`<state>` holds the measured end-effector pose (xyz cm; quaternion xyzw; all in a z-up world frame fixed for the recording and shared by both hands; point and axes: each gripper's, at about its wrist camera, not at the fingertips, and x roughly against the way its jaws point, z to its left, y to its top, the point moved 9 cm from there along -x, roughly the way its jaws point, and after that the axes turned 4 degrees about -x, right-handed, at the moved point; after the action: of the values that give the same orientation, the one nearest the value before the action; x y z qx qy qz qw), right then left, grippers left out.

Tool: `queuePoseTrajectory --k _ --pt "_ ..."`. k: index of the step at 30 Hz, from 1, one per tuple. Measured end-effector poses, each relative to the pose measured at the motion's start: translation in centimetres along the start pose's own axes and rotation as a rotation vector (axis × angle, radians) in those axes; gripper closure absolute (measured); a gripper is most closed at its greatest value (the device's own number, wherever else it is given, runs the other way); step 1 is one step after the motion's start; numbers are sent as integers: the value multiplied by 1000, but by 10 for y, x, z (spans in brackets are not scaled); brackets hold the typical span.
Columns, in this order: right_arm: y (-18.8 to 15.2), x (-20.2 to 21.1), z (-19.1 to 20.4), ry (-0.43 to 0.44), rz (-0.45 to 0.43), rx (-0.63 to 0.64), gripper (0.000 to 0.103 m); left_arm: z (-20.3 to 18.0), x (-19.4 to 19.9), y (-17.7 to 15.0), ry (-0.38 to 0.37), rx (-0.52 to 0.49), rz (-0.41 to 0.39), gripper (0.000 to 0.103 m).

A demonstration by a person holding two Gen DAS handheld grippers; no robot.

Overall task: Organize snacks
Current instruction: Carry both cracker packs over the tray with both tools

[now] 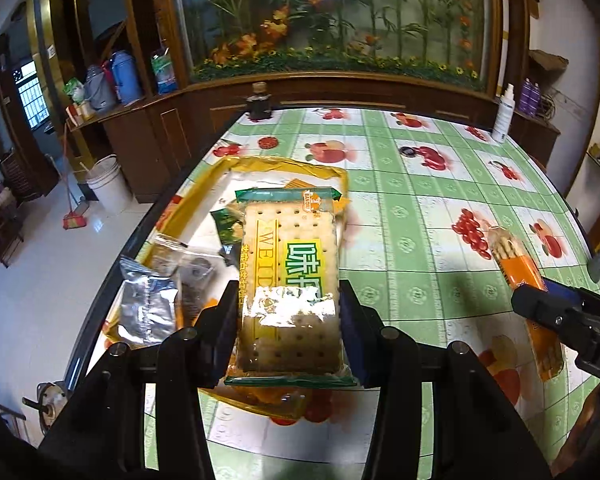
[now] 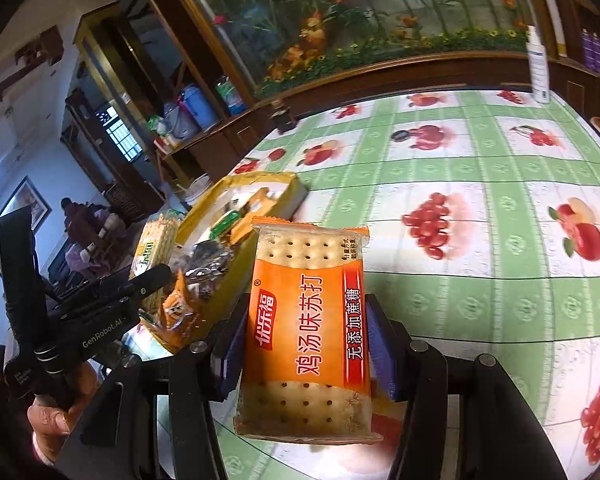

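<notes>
My left gripper [image 1: 288, 312] is clamped on a green-edged cracker pack [image 1: 290, 276], its pads pressing both long sides, and the pack hangs above the near part of the yellow tray [image 1: 236, 166] at the left edge of the table [image 1: 420, 216]. My right gripper [image 2: 306, 344] is closed the same way on an orange cracker pack [image 2: 308, 328] (the one with the red stripe down its right side), held over the fruit-print cloth just right of the tray. Inside the tray lie a silver foil packet [image 1: 148, 308], a clear bag [image 1: 188, 268] and a small green wrapper [image 1: 228, 224], all bunched toward its left and near side. From the right wrist view I can see my left hand [image 2: 48, 416] on the handle at lower left. At the far edge of the table stand a dark bottle [image 1: 259, 102] toward the left and a white spray bottle [image 1: 504, 114] toward the right, well apart from both packs.
</notes>
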<state>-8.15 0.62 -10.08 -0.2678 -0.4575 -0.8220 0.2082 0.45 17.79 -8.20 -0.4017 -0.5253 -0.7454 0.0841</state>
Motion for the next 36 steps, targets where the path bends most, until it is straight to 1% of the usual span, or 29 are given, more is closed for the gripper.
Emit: queuePoseTrajectory --k 10,17,36 --pt "9 -27 45 60 32 62 49 39 -6 -5 38 60 9 58" --pt "15 -45 69 93 53 91 49 58 -10 -7 61 90 17 58" --pt "30 -92 102 151 98 122 49 94 -29 -11 104 143 46 58"
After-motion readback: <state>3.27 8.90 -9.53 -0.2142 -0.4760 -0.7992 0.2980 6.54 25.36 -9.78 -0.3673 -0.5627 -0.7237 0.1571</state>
